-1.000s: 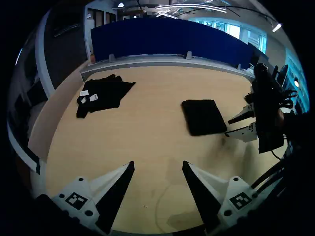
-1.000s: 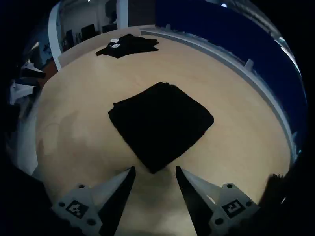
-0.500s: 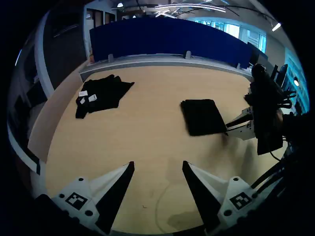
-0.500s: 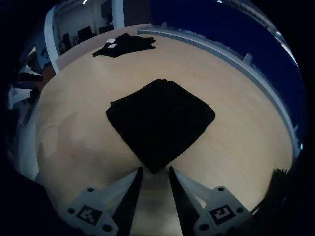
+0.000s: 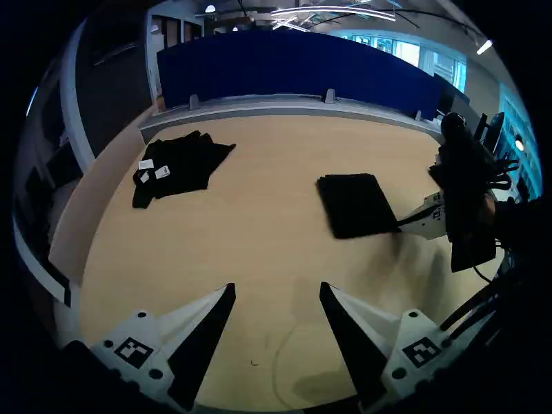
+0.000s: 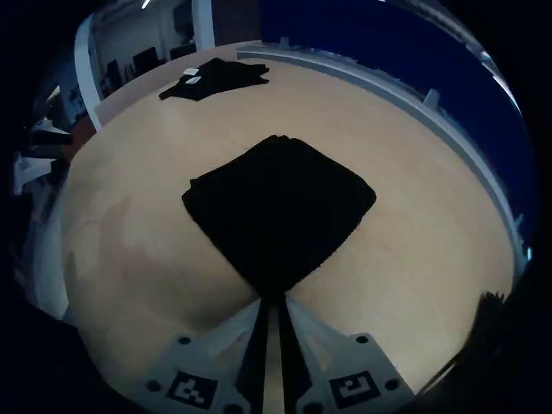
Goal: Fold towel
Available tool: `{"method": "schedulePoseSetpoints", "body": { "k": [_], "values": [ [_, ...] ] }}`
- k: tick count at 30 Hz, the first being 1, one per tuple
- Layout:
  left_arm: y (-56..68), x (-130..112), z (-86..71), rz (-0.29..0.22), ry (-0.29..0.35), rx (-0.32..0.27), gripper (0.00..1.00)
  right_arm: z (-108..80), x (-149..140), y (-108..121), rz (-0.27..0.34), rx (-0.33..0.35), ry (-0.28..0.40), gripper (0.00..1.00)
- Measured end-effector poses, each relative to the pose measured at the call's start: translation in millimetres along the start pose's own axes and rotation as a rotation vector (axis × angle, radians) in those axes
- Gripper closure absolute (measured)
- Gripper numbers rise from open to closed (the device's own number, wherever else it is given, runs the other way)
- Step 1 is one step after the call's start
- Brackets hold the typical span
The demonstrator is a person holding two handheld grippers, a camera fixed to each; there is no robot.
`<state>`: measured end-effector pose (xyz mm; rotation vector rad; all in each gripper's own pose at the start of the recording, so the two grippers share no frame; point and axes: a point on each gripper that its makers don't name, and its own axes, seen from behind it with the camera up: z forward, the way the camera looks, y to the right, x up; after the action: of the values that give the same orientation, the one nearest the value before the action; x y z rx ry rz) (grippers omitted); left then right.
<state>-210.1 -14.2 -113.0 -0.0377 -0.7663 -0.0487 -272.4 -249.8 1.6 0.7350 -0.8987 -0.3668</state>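
A folded black towel [image 5: 355, 203] [image 6: 279, 203] lies flat on the light wooden table [image 5: 262, 172]. My right gripper [image 6: 271, 303] is down at the towel's nearest corner, its fingers closed together with the corner pinched between the tips. The left gripper view shows that same gripper [image 5: 400, 230] at the towel's near right corner, with a dark-sleeved hand holding it. My left gripper [image 5: 276, 290] hovers open over bare table well in front of the towel, with nothing between its fingers.
A crumpled black cloth [image 5: 176, 165] [image 6: 210, 74] with white tags lies at the table's far left. A blue partition [image 5: 297, 65] runs along the back edge, with a grey rail below it. The table's curved left edge [image 5: 76, 207] drops off toward the office floor.
The right gripper's fingers have closed from wide open onto the towel's near corner, moving slightly forward. The left gripper and both cloths have stayed put.
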Motion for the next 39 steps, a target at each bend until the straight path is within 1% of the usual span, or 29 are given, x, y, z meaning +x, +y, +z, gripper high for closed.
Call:
{"method": "schedulePoseSetpoints", "body": {
  "k": [4, 9, 12, 15, 22, 30, 35, 39],
  "values": [
    [0.5, 0, -1.0, 0.002, 0.000, 0.000, 0.10, -0.8, 3, 0, 0.009, 0.001, 0.015, 0.97],
    [1.8, 2, -3.1, 0.001, 0.002, -0.003, 0.10, -7.5, 9, 1, 0.015, -0.001, 0.041, 0.98],
    [2.5, 4, -3.5, 0.001, 0.006, -0.006, 0.10, -16.5, 19, 1, 0.007, -0.004, 0.064, 0.98],
    [3.2, 7, -3.9, 0.004, 0.013, -0.010, 0.10, -28.6, 36, 2, -0.008, -0.012, 0.095, 0.98],
    [6.0, 20, -6.3, 0.011, 0.044, -0.028, 0.10, -64.0, 87, 8, -0.043, -0.046, 0.178, 0.98],
    [8.6, 39, -10.4, 0.026, 0.080, -0.063, 0.10, -116.6, 140, 19, -0.055, -0.098, 0.265, 0.98],
    [6.9, 50, -13.0, 0.034, 0.098, -0.079, 0.10, -145.1, 158, 29, -0.051, -0.132, 0.298, 0.98],
    [6.7, 55, -14.5, 0.043, 0.106, -0.092, 0.10, -161.4, 166, 38, -0.045, -0.156, 0.311, 0.98]
  ]
}}
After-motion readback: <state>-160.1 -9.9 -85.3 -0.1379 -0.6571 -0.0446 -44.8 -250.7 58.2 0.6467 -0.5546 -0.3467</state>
